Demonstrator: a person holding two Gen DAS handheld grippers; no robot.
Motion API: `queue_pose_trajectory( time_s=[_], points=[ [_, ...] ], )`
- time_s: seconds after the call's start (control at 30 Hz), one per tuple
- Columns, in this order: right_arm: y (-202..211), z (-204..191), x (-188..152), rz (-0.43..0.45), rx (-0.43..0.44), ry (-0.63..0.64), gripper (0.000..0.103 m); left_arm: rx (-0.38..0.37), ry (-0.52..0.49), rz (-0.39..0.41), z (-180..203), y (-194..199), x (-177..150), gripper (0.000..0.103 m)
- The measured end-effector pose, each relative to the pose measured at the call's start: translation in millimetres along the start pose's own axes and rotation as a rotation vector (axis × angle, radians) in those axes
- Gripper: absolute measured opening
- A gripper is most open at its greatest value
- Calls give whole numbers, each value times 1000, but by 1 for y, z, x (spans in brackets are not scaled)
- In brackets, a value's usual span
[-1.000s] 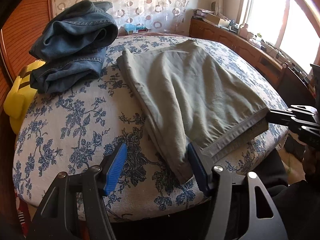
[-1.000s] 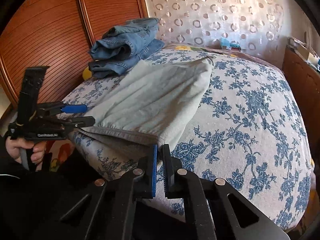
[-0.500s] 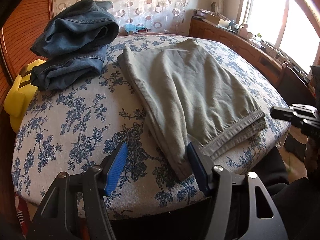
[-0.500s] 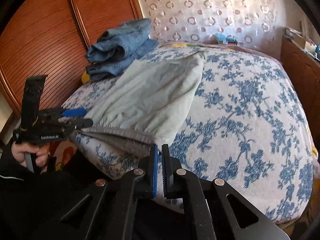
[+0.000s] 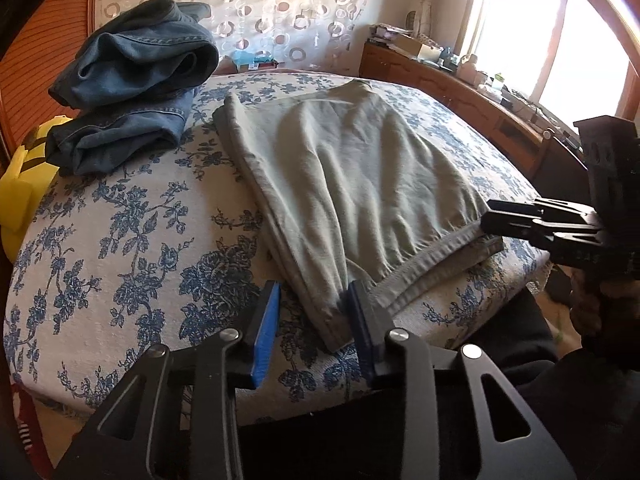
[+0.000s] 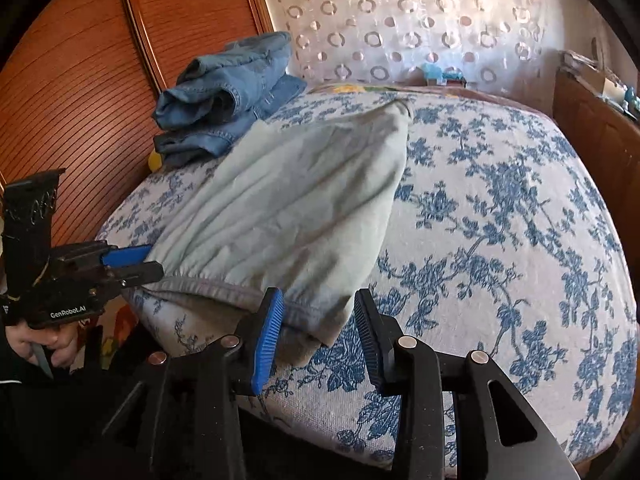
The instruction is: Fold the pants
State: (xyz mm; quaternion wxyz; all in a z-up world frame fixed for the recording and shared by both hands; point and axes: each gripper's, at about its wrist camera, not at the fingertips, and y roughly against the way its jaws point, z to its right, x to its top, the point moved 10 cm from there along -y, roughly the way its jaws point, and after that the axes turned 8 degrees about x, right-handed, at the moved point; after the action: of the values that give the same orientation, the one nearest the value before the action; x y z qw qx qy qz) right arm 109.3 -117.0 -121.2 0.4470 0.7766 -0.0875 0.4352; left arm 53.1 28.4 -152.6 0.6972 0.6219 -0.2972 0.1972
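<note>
Pale green pants (image 5: 352,184) lie folded lengthwise on the floral bed cover (image 5: 120,240), waistband toward me. My left gripper (image 5: 314,320) straddles the near left waistband corner. Its jaws are closing, and the left pad still stands clear of the cloth. In the right wrist view the pants (image 6: 288,216) run away up the bed. My right gripper (image 6: 318,334) is opening with the other waistband corner between its blue pads, which do not press on it. Each gripper shows in the other's view: the right gripper (image 5: 486,220) and the left gripper (image 6: 150,260) both sit at the waistband's ends.
A pile of blue jeans (image 5: 128,80) sits at the bed's far left, above a yellow object (image 5: 20,184). A ribbed wooden wardrobe (image 6: 80,100) stands along the left. A cluttered sideboard (image 5: 460,92) runs under the window on the right. A hand (image 6: 40,344) grips the left tool.
The left jaws have narrowed around the pants' corner. The right jaws went from shut to open, and the right gripper came back to the waistband's other corner.
</note>
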Motion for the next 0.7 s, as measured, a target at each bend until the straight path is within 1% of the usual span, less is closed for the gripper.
queue_pose_trajectory(
  time_s=[0.17, 0.3, 0.57, 0.7],
  points=[
    [-4, 3, -2, -13, 3, -14, 39, -4, 0, 7, -1, -2, 2, 36],
    [-4, 1, -4, -15, 2, -10, 39, 10, -14, 7, 0, -2, 2, 37],
    [-7, 0, -4, -19, 30, -6, 39, 6, -19, 11, 1, -3, 2, 37],
    [-7, 0, -5, -21, 28, -3, 39, -9, -34, 15, 6, -1, 1, 24]
  ],
)
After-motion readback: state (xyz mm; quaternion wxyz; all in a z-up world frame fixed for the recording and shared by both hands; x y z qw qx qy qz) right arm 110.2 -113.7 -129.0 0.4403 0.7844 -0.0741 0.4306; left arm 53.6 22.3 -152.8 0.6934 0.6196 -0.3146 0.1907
